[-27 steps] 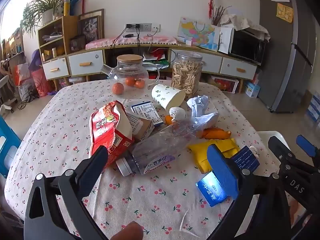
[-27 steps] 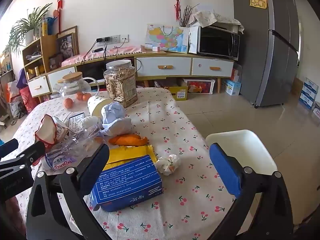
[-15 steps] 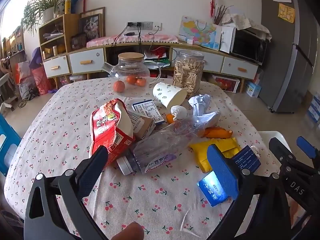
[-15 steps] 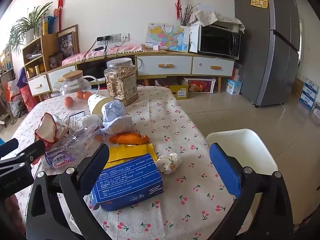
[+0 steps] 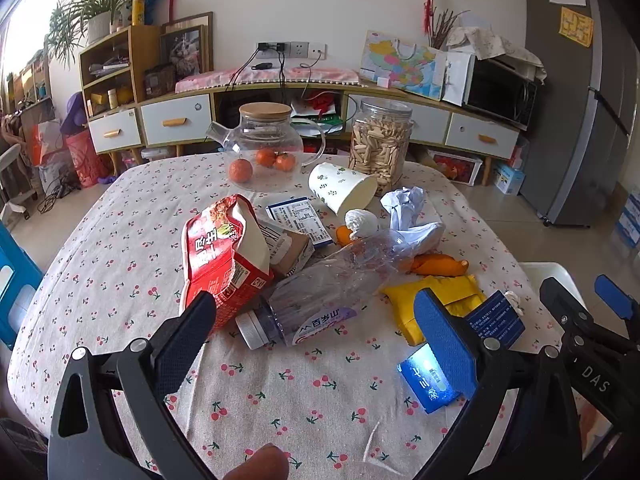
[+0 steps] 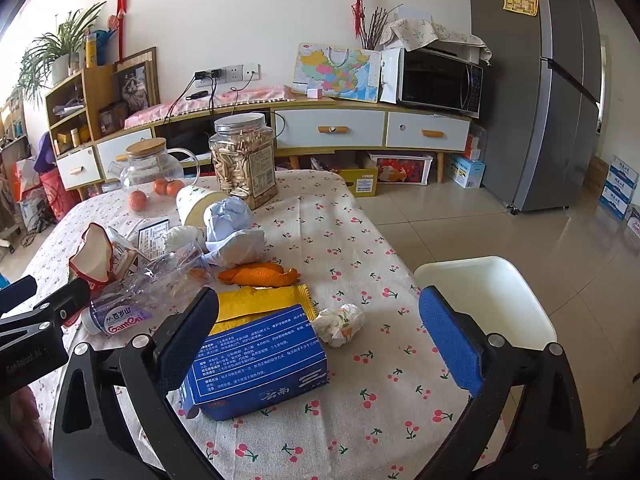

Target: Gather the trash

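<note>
Trash litters the tablecloth (image 5: 120,240): a crushed bottle (image 5: 320,292) ahead of the wide-open, empty left gripper (image 5: 316,328); a blue box (image 6: 256,364) beside the left finger of the equally open, empty right gripper (image 6: 320,332).

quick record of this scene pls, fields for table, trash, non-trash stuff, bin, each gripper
table: cherry-print tablecloth, cluttered
trash: red snack bag, crushed plastic bottle, blue box, yellow wrapper, orange peel, crumpled paper, tipped paper cup
non-trash: glass teapot, oranges, jar of biscuits
bin: white bin beside the table's right edge
left gripper: open, empty, facing the bottle
right gripper: open, empty, over the blue box
</note>
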